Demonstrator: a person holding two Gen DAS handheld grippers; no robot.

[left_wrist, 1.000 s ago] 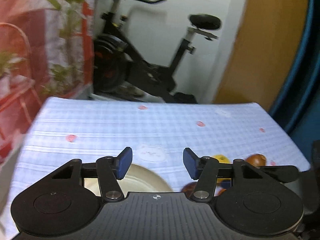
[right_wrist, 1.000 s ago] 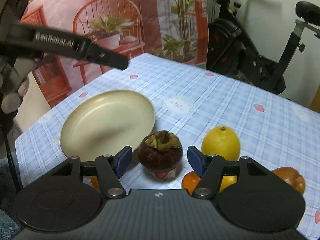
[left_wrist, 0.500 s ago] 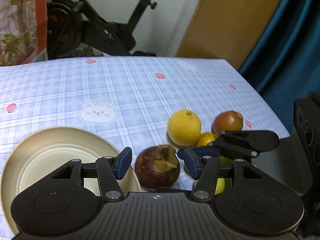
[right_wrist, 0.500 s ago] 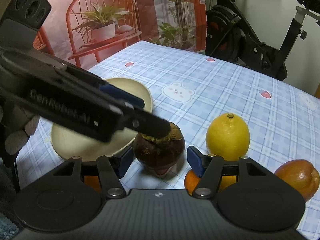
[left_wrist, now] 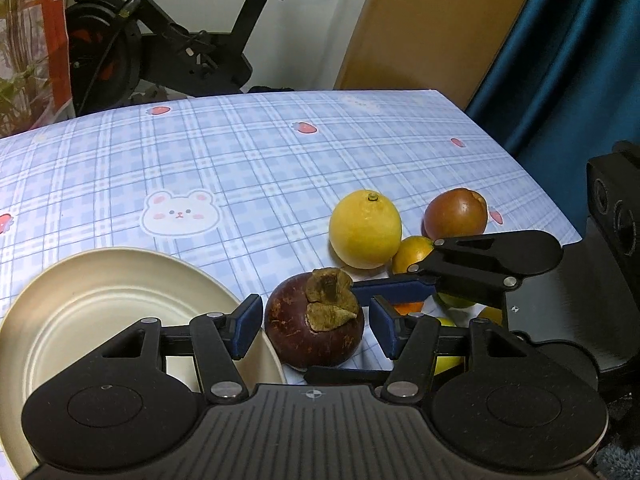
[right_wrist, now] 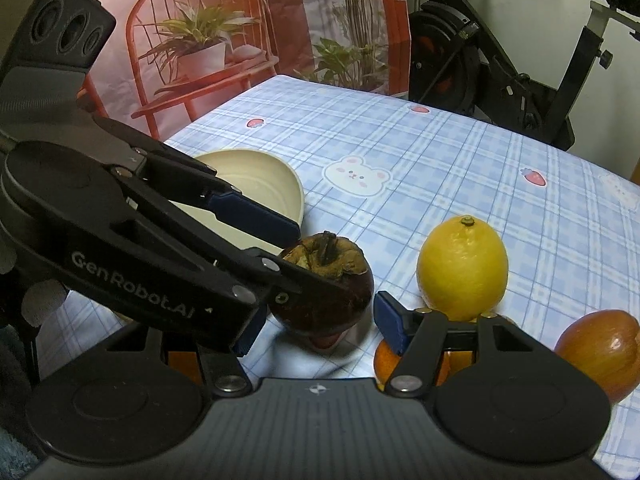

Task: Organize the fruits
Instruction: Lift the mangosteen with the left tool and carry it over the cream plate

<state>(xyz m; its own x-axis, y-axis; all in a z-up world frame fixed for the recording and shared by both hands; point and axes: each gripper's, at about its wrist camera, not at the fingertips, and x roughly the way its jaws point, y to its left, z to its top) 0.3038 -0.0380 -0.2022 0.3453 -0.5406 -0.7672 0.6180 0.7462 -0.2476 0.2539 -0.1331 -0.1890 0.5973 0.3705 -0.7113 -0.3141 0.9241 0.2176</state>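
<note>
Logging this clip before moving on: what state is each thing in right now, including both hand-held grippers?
Mangosteen: upright on the tablecloth, between both grippers' pads, not lifted.
Plate: empty.
Lemon: on the cloth, stem up, untouched.
Reddish-brown fruit: on the cloth, untouched.
Small oranges: on the cloth, partly hidden.
Left hand-held gripper: open around the mangosteen.
Right hand-held gripper: open, straddling it.
</note>
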